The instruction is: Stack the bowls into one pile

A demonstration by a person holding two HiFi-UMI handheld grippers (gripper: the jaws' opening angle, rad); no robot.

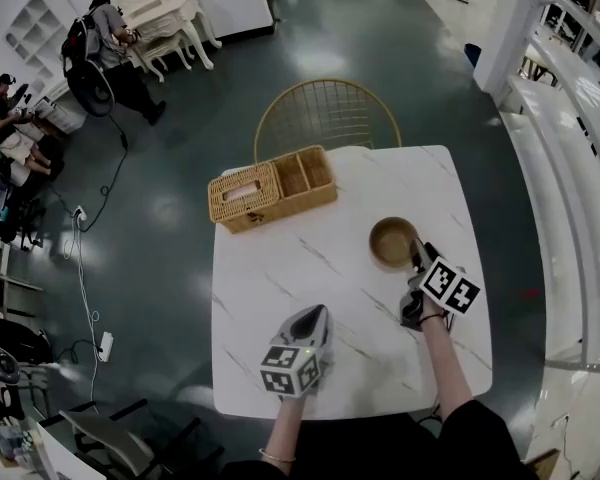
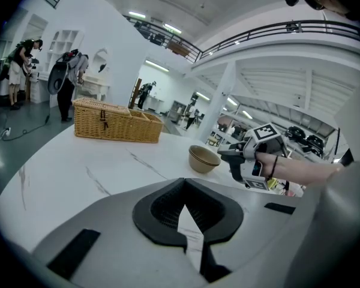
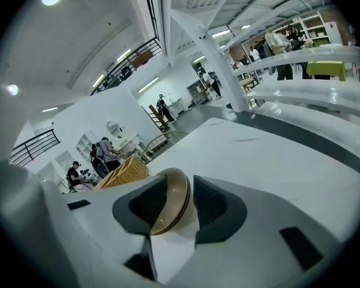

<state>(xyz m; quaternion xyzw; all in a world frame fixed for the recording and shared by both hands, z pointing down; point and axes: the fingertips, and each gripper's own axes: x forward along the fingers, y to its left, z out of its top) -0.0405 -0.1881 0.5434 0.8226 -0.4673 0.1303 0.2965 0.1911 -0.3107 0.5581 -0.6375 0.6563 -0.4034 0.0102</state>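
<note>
Bowls (image 1: pixel 392 242): tan, nested into one pile, with two rims visible one inside the other in the right gripper view. The pile sits upright on the white marble table (image 1: pixel 280 268), on its right half and near the right edge, well apart from everything else on the top. Right gripper (image 1: pixel 418 253): right at the pile's near-right side, angled down at it. Its jaws stand wide apart with the pile's rim between them, one pad inside the bowl and one outside. The pads don't look clamped on the rim, and the pile rests on the table, not lifted. Its marker cube (image 1: pixel 450 286) is behind the jaws, with the person's hand under it. Left gripper (image 1: pixel 313 318): low over the table's near-middle, well clear of the pile and pointing roughly at it. Jaw tips are together with nothing in them; only bare tabletop shows through the gap behind the tips. Wicker basket (image 1: pixel 270 188): at the far-left corner, with a lidded section on the left and open compartments on the right. Gold wire chair (image 1: pixel 325 113): pushed up to the far edge. People (image 1: pixel 110 48) stand at a white dresser far back left.
</note>
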